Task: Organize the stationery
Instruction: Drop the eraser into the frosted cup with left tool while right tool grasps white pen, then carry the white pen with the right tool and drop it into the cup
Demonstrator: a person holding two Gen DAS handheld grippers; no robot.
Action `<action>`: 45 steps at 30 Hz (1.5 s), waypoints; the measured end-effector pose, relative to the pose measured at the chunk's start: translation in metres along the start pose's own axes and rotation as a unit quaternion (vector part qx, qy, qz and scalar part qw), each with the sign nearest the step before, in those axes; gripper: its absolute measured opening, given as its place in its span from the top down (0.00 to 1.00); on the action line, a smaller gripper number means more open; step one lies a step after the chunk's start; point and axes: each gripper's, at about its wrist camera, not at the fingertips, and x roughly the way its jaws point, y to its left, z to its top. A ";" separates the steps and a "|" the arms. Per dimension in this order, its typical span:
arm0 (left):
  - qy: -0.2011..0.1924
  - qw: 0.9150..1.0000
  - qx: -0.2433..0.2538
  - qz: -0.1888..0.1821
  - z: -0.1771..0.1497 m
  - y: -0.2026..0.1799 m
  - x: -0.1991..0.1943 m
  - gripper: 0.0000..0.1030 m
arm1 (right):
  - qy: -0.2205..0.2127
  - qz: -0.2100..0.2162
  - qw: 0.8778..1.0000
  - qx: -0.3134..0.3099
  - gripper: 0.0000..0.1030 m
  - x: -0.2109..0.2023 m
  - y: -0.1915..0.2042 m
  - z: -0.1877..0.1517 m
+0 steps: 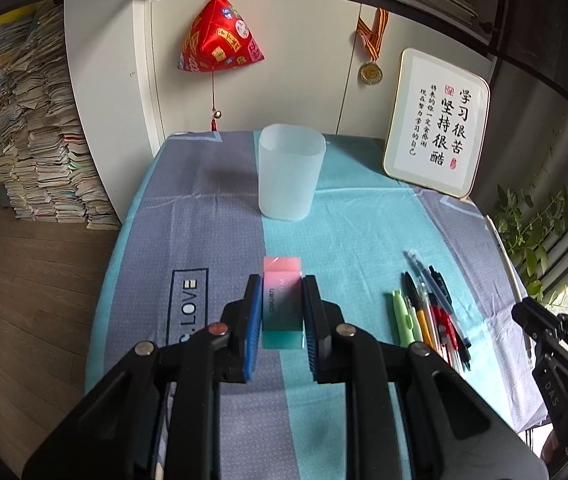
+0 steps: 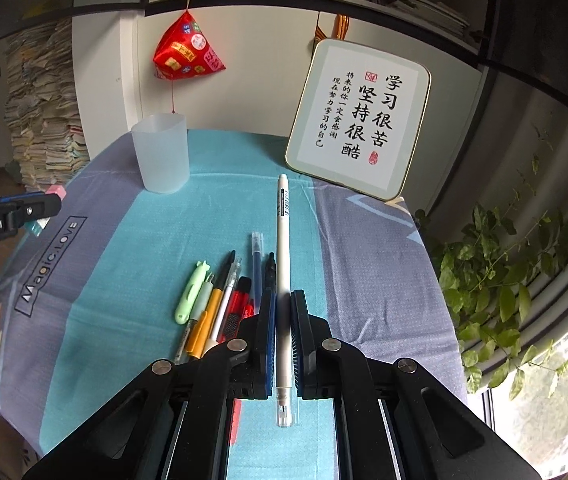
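Blue-padded left tongs (image 1: 282, 316) point forward and downward over the worktop (image 1: 212, 208), clamped on an eraser (image 1: 282, 304) that shades from pink to teal. Its pink end pokes out toward 12 o'clock, and its teal end sits back between the pads. Straight beyond it at 12 o'clock stands a frosted cup (image 1: 289, 172), well apart from the eraser.

The right tongs (image 2: 282, 320) also tilt downward, closed tight on a white pen (image 2: 282, 280). That pen runs along the 12-to-6 line, its clear tip (image 2: 285, 414) sticking out behind the pads and its cap end reaching toward the framed calligraphy (image 2: 359, 120) at 1 o'clock. Whether the pen is clear of the cloth cannot be told.

A loose row of pens (image 2: 224, 300) lies on the cloth at about 10 o'clock from the right tongs. Their lower ends are hidden behind the tong arms, so their count is unclear. In the left wrist view the right tongs show only as a dark body cut off at the 3 o'clock edge. In the right wrist view the left tongs enter at 9 o'clock, with only slivers of the eraser visible.
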 end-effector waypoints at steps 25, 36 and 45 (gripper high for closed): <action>0.008 0.998 0.005 -0.058 0.130 -0.007 0.094 0.83 | 0.001 0.009 1.000 0.026 0.93 0.003 -0.002 -0.005; 0.019 1.000 -0.005 -0.020 0.119 -0.006 0.112 0.42 | 0.005 0.008 0.999 0.034 0.93 0.005 -0.005 -0.008; -0.006 1.000 -0.016 -0.026 0.115 0.009 0.082 0.36 | 0.003 0.018 0.999 0.038 0.93 0.002 -0.003 -0.007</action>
